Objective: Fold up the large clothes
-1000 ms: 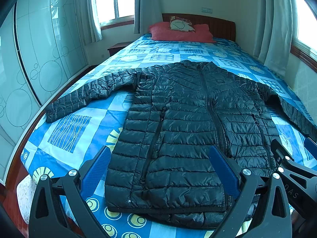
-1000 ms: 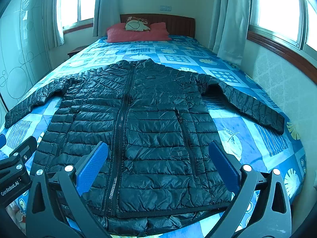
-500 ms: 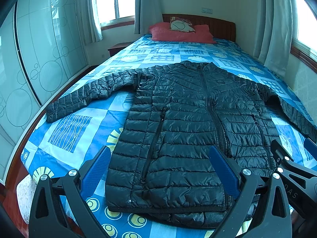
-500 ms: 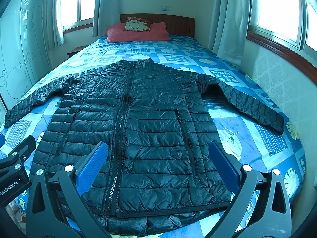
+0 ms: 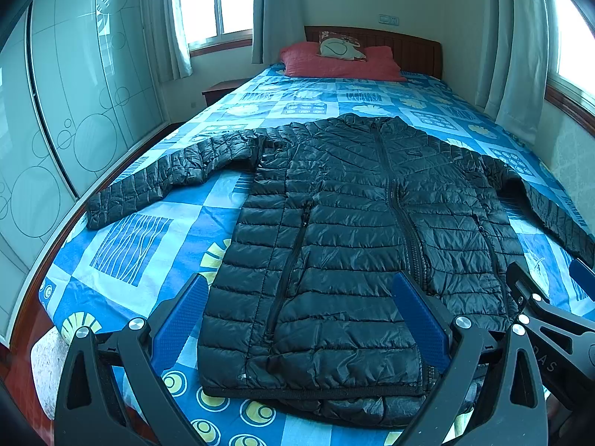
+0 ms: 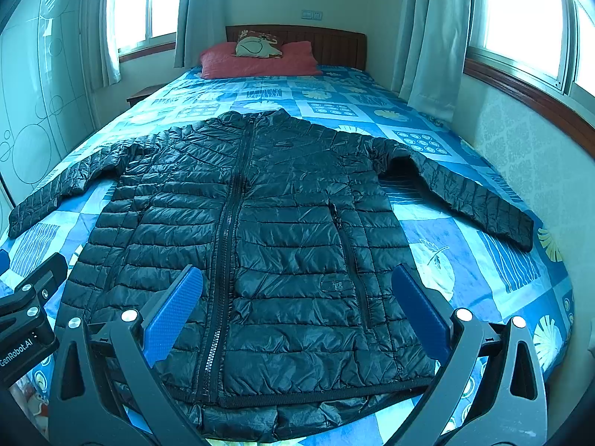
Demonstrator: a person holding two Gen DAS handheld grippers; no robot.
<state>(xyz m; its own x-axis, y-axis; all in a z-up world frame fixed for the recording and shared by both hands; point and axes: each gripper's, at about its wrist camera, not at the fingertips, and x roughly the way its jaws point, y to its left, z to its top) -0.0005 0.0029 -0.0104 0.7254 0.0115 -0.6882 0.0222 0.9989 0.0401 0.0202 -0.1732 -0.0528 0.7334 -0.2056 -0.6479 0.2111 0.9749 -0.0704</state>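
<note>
Jacket (image 5: 353, 241) beyond left hand-held gripper (image 5: 301, 312)

Blue-quilted bed (image 5: 334, 93), curtained windows (image 6: 520, 18) (daylit)

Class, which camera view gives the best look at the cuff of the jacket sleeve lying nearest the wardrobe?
The left wrist view: that sleeve lies whole on the bed, cuff plain. The right wrist view shows the same sleeve squeezed against its left edge, smaller and distorted.
</note>
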